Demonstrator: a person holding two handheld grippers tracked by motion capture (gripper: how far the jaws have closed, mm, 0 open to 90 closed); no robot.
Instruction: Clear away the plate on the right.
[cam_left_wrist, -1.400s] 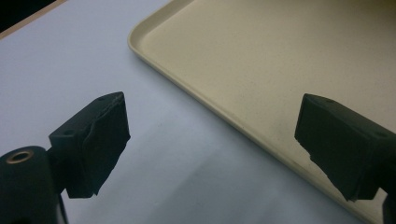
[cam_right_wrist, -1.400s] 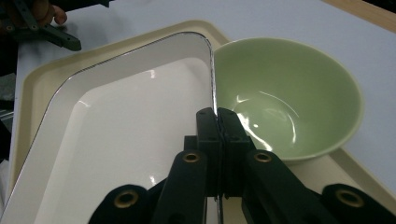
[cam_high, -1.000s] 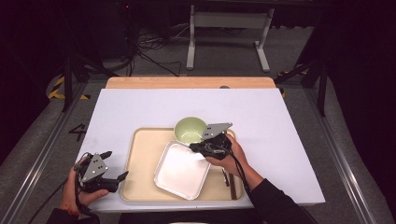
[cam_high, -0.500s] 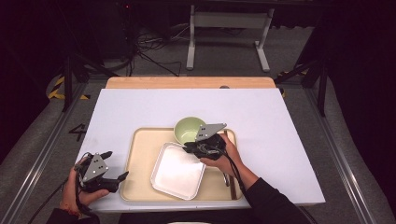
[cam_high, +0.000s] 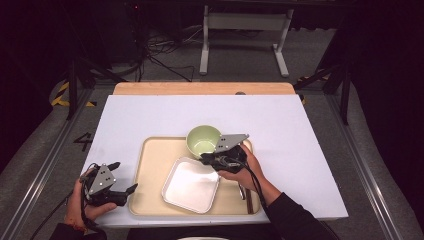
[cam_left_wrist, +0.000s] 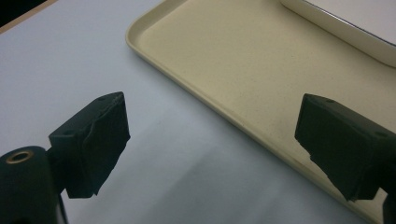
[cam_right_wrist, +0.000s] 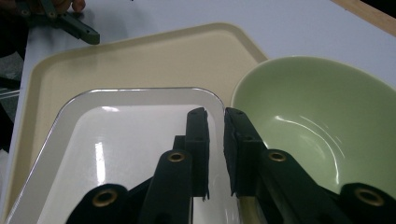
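A white square plate (cam_high: 190, 185) lies on the beige tray (cam_high: 145, 170), just in front of a pale green bowl (cam_high: 202, 140). My right gripper (cam_high: 206, 159) is shut on the plate's far right rim, right beside the bowl. In the right gripper view its jaws (cam_right_wrist: 215, 116) pinch the rim between the plate (cam_right_wrist: 126, 140) and the bowl (cam_right_wrist: 317, 107). My left gripper (cam_high: 125, 176) rests open on the white table, left of the tray. In the left gripper view its jaws (cam_left_wrist: 215, 126) stand wide apart over the tray's edge (cam_left_wrist: 261, 70), holding nothing.
A thin dark utensil (cam_high: 248, 200) lies along the tray's right side under the right wrist. The white table top (cam_high: 280, 125) ends in a wooden strip (cam_high: 200, 88) at the back. The front edge runs close under both hands.
The right gripper and the white plate have shifted a little to the left, the plate turning slightly. The left gripper has stayed where it was.
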